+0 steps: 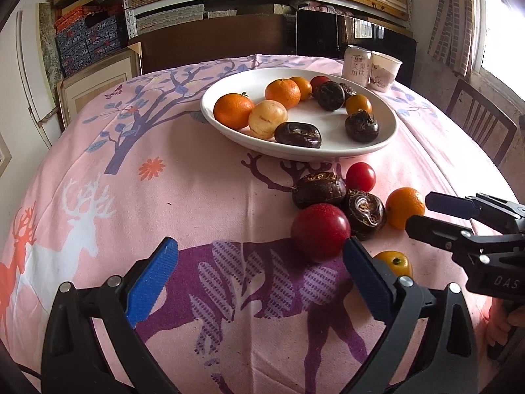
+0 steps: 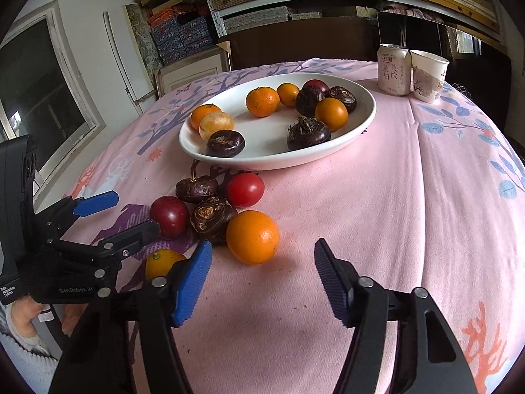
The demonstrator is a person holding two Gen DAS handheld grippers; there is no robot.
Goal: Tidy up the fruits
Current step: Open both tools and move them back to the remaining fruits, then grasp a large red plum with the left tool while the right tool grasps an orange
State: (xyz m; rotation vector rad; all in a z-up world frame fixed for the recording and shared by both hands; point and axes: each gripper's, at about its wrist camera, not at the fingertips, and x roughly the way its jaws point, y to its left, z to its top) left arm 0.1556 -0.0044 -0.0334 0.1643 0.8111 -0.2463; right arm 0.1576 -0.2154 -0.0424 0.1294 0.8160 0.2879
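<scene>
A white plate (image 1: 328,155) (image 2: 262,163) at the back of the table holds several mandarins, dark water chestnuts and small orange fruits. In front of it lie loose fruits: two water chestnuts (image 2: 210,218), a red tomato (image 2: 245,189), a dark red plum (image 1: 320,231) (image 2: 169,216), an orange (image 1: 404,207) (image 2: 252,237) and a small yellow fruit (image 2: 162,262). My left gripper (image 1: 259,252) (image 2: 129,213) is open, its right finger just beside the plum. My right gripper (image 2: 262,262) (image 1: 423,213) is open, with the orange just ahead of its tips and nothing between them.
A pink deer-print cloth (image 1: 197,197) covers the table. A drink can (image 2: 393,69) and a paper cup (image 2: 428,75) stand at the back right, behind the plate. A wooden chair (image 1: 482,124) stands to the right, and shelves of boxes fill the wall behind.
</scene>
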